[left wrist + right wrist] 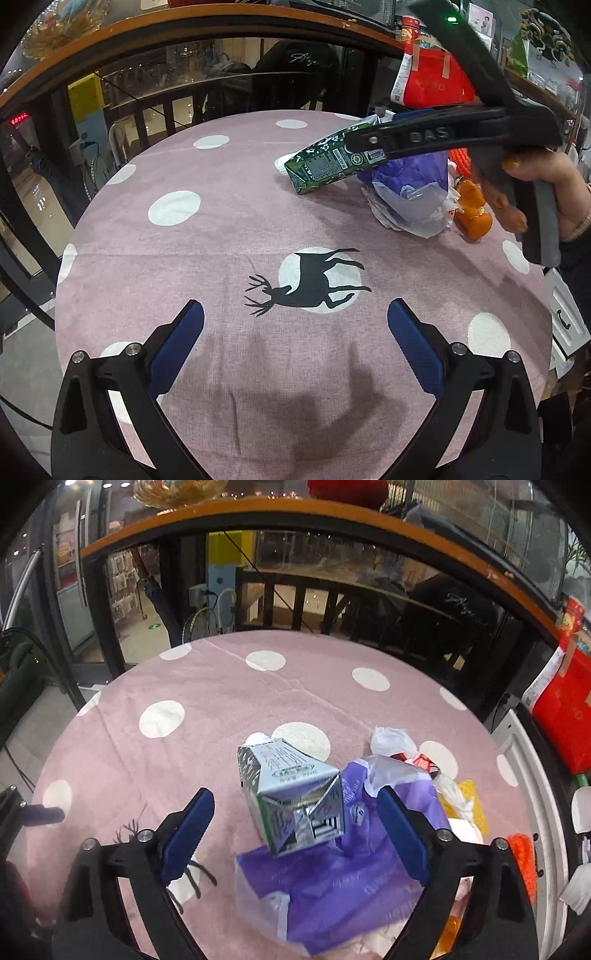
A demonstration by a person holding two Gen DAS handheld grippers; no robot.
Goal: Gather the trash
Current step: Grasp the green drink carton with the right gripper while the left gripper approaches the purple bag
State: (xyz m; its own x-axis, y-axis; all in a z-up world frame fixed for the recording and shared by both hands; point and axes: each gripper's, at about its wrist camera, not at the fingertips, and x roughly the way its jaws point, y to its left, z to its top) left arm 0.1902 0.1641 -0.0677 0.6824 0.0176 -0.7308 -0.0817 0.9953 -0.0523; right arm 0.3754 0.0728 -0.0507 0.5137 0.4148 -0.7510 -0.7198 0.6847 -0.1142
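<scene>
A green drink carton [325, 162] lies tilted on the pink dotted tablecloth [221, 229], leaning on a pile of purple and clear plastic bags [413, 192]. My right gripper [295, 823] is open, its blue fingers either side of the carton [295, 794] and just above the purple bag [343, 886]; it is not closed on either. In the left wrist view the right gripper [373, 140] reaches in over the carton. My left gripper [295, 328] is open and empty, low over the near cloth by the deer print [310, 282].
Orange peel [472, 210] lies beside the bags at the table's right. A red box [436, 81] and a red can [410, 29] stand behind. A glass railing with a wooden top [295, 513] runs behind the round table. A white cabinet [524, 775] is at the right.
</scene>
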